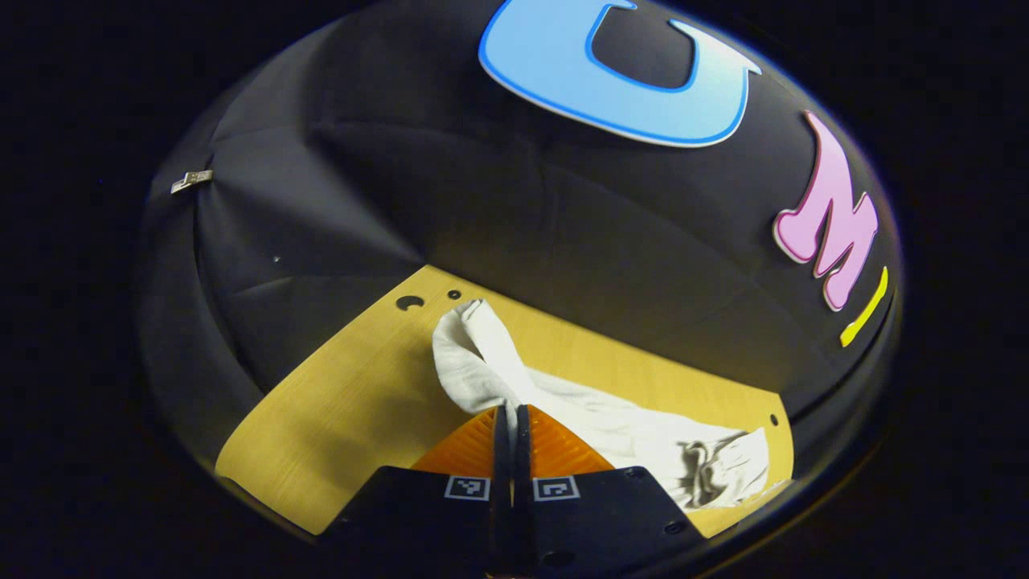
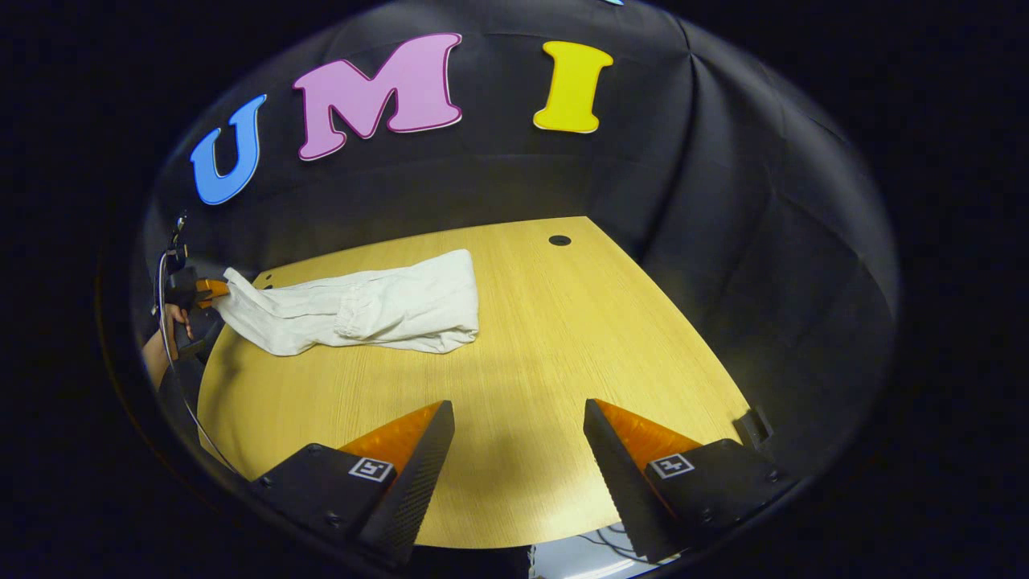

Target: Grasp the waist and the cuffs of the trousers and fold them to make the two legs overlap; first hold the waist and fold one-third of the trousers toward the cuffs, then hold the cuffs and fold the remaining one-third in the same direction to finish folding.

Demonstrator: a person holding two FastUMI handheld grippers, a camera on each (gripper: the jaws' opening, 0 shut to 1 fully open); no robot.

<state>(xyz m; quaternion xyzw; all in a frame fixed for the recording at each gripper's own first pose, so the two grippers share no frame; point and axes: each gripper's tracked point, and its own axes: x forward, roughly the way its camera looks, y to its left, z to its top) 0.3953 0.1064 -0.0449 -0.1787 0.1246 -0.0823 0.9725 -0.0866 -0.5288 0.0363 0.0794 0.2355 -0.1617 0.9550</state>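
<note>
Trousers (image 2: 362, 310) lie legs overlapped, thirds unfolded; left gripper (image 1: 511, 418) pinches one end, right gripper (image 2: 518, 438) spread empty.

Under me lies a pale wooden table (image 2: 522, 386) with a rounded front edge. I see a dark round hole (image 2: 559, 240) near its far corner, and another hole (image 1: 409, 302) with a smaller one beside it. A small metal clip, I think, sits on the black cloth wall (image 1: 191, 180).

Trousers (image 1: 619, 434) edge hidden between left tongs (image 1: 511, 418); waist versus cuff unclear.
</note>
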